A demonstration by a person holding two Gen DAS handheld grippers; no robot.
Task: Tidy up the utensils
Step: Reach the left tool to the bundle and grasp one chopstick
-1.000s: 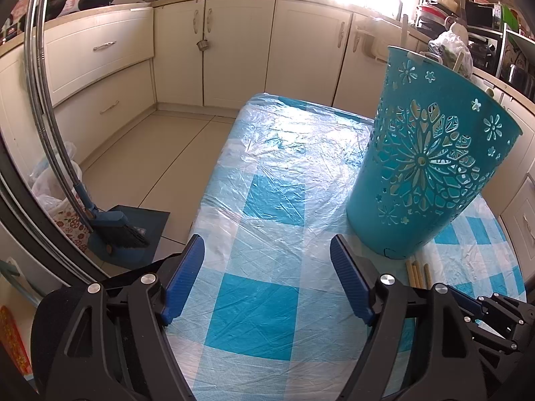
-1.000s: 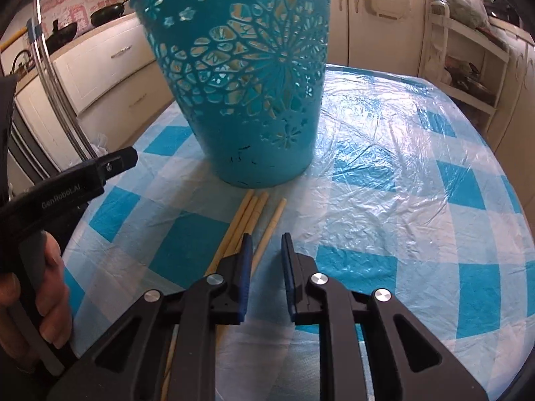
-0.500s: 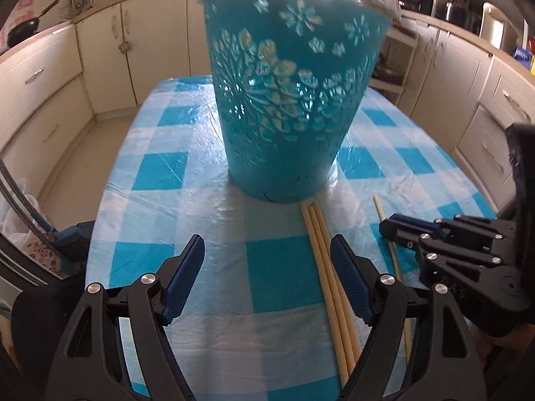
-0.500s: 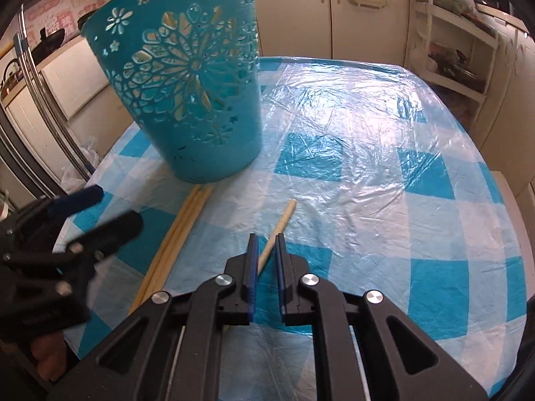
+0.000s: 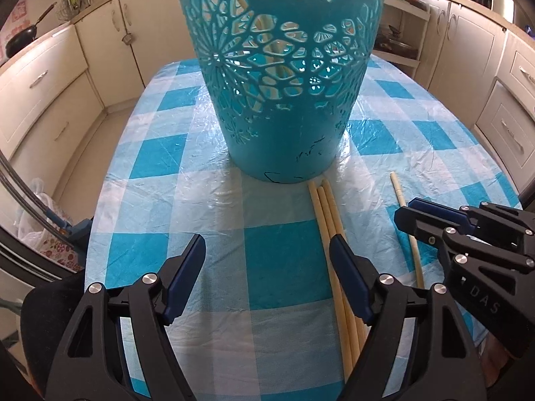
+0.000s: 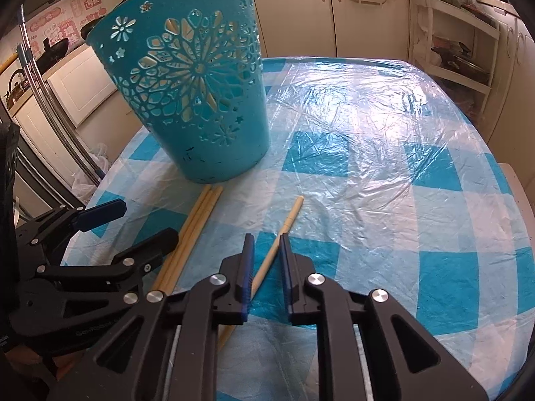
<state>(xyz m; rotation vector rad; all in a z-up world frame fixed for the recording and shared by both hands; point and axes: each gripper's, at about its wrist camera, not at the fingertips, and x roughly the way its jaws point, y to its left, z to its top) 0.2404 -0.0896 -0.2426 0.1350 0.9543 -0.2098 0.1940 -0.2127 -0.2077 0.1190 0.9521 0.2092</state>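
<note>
You're swinging the left gripper (image 5: 267, 260) around to face the basket (image 5: 281, 77), jaws wide and empty; the right gripper (image 6: 266, 247) has just been reopening slightly around the lone chopstick (image 6: 284, 227) on the counter (image 6: 384, 180), not clamping; pickup pending.

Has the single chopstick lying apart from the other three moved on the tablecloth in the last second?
Yes. The single chopstick earlier lay close beside the bundle of three chopsticks near the teal basket; now it lies apart, off to their right.
</note>
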